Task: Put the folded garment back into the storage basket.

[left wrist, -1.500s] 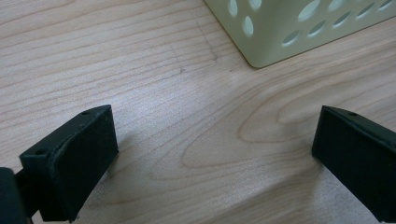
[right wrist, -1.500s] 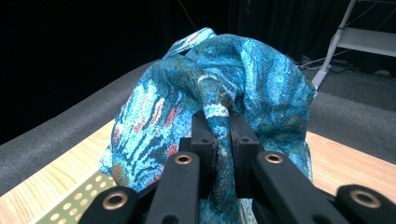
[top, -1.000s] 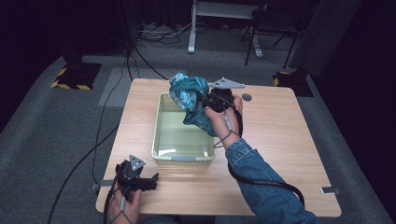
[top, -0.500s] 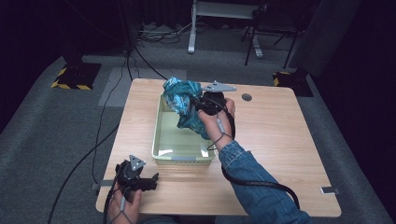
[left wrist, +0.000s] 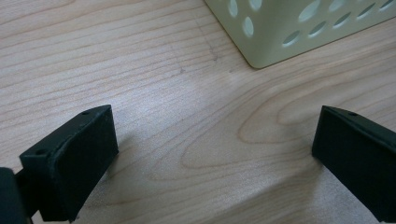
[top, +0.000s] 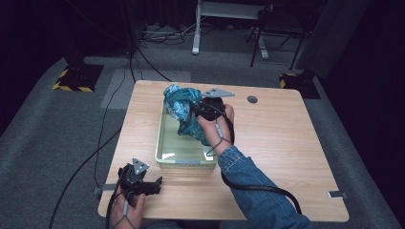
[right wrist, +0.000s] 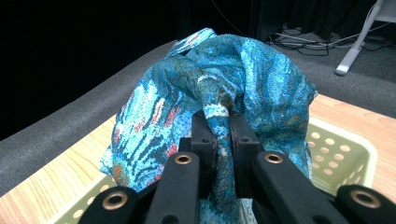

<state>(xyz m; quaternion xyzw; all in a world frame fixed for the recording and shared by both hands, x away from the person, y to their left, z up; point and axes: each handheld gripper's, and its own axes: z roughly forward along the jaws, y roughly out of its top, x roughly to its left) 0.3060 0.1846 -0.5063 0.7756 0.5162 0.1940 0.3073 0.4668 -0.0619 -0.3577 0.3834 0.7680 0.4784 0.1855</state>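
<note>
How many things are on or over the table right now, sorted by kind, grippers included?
Grippers: 2, the left gripper resting on the table, the right gripper clamped on the cloth.
Baskets: 1, the pale green basket.
Cloths: 1, the blue patterned cloth held over the basket.
Round dark marks on the tabletop: 1.
Total: 5

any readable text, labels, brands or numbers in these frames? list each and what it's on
None: no words, brands or numbers can be read in any view.
Cloth: teal woven pattern with red flecks, no lettering.
Basket: plain pale green walls with oval holes, no label.
Table: bare wood grain; a small dark round spot near the far edge carries no mark.
Floor markers: yellow and black hazard stripes, no text.
</note>
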